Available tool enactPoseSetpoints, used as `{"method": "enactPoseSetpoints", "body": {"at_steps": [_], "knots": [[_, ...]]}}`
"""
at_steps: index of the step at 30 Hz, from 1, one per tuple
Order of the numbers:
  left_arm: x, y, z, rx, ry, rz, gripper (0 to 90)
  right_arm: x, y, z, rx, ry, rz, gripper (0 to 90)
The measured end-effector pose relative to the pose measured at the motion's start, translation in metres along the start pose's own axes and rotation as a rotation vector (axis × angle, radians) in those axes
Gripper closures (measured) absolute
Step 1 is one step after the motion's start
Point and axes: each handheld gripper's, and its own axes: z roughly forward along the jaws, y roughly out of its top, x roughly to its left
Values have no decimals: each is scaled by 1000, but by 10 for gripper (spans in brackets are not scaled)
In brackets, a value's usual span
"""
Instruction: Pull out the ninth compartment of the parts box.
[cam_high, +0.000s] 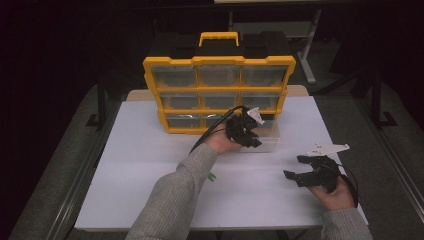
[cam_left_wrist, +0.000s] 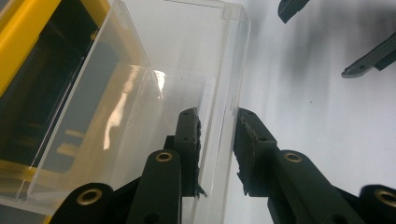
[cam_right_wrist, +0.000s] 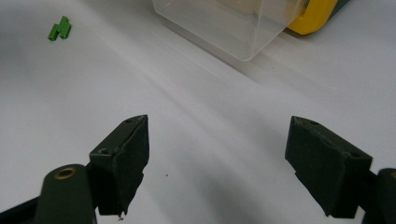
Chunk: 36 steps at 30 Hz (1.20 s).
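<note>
A yellow and black drawer organizer (cam_high: 218, 75) stands at the back of the white table (cam_high: 150, 165). A clear plastic drawer (cam_high: 267, 142) sticks out of its bottom row onto the table. My left gripper (cam_high: 252, 140) is at that drawer. In the left gripper view the drawer (cam_left_wrist: 140, 93) looks empty, and my left gripper (cam_left_wrist: 217, 126) is shut on its front wall, one pad inside and one outside. My right gripper (cam_high: 294, 166) hovers open over the table at the right, with nothing between its jaws (cam_right_wrist: 217, 135). It points toward the drawer (cam_right_wrist: 233, 23).
A small green part (cam_high: 212, 176) lies on the table near the left forearm, also visible in the right gripper view (cam_right_wrist: 59, 28). The organizer's yellow frame (cam_left_wrist: 28, 37) is just left of the drawer. Table legs and dark floor surround the table.
</note>
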Motion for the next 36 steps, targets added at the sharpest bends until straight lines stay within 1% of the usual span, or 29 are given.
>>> {"method": "enactPoseSetpoints", "body": {"at_steps": [6, 7, 9, 10, 15, 20, 26, 28, 30, 31, 33, 36], "knots": [[-1, -1, 0, 3, -5, -1, 705, 0, 0, 0, 0, 1, -2, 206], [-1, -1, 0, 6, -3, 8, 704, 0, 0, 0, 0, 1, -2, 206], [-2, -2, 1, 6, -14, 6, 697, 0, 0, 0, 0, 2, -3, 205], [-2, -2, 1, 9, -11, 10, 693, 0, 0, 0, 1, 2, -3, 206], [-2, -3, -4, -13, -1, -18, 636, 0, 0, 1, 0, 1, -5, 205], [-5, -3, -10, -39, -6, -20, 590, 0, 0, 1, 2, 2, -6, 205], [-10, -3, -20, -62, -7, -13, 567, 0, -1, 1, 4, 1, -12, 205], [-11, -4, -24, -77, -11, -28, 562, 0, -1, 1, 5, 2, -10, 205], [-13, -6, -26, -90, -7, -30, 556, 1, -1, 2, 10, 3, -6, 205], [-13, -7, -28, -87, -3, -22, 548, 1, -1, 2, 10, 2, -3, 205], [-14, -9, -31, -91, 0, -20, 545, 2, -1, 2, 9, 3, -1, 204], [-15, -12, -36, -106, 0, -30, 541, 2, -1, 2, 10, 5, -5, 205]]}}
